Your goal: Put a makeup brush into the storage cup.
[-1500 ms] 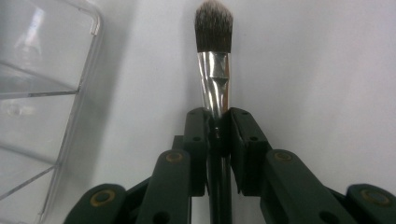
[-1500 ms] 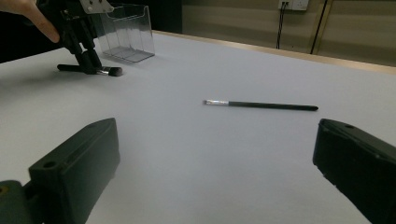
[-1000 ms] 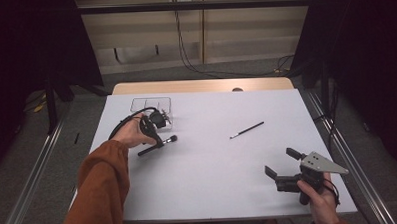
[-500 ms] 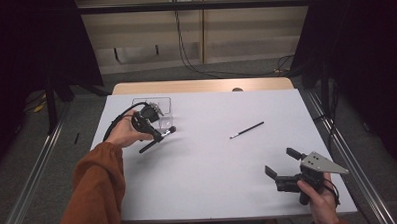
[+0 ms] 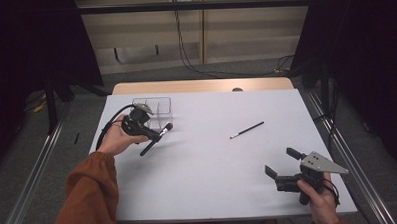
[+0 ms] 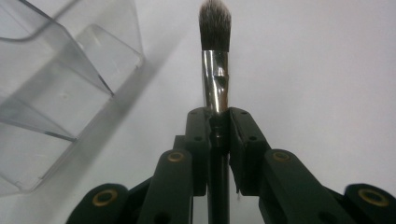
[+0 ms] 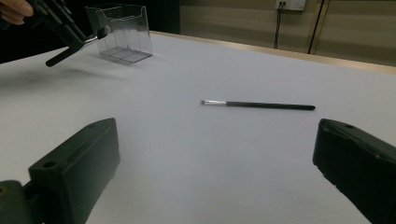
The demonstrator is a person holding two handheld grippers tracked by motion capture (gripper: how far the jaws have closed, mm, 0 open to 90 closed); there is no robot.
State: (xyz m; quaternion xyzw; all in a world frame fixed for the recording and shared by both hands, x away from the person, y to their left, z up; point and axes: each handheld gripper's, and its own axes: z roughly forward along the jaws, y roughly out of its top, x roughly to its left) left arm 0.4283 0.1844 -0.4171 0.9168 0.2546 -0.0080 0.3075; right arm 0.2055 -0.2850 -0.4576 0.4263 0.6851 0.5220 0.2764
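My left gripper (image 5: 154,136) is shut on a thick makeup brush (image 5: 156,138) with a black handle, silver ferrule and dark bristles, held above the table just right of a clear plastic organizer box (image 5: 154,107). In the left gripper view the brush (image 6: 215,60) stands between the closed jaws, and the box (image 6: 60,88) lies to its left. A thin black brush (image 5: 246,130) lies alone mid-table. My right gripper (image 5: 284,165) stands open near the front right corner, pointing at the thin brush (image 7: 258,105).
The white table (image 5: 208,161) has a wooden strip along its far edge. Metal rails run along both sides on the floor. Cables hang down the back wall. An orange sleeve (image 5: 89,196) comes in at the lower left.
My left gripper has lifted the thick brush and carried it back toward the clear box, tilting it more upright. The right gripper and the thin brush have stayed put.
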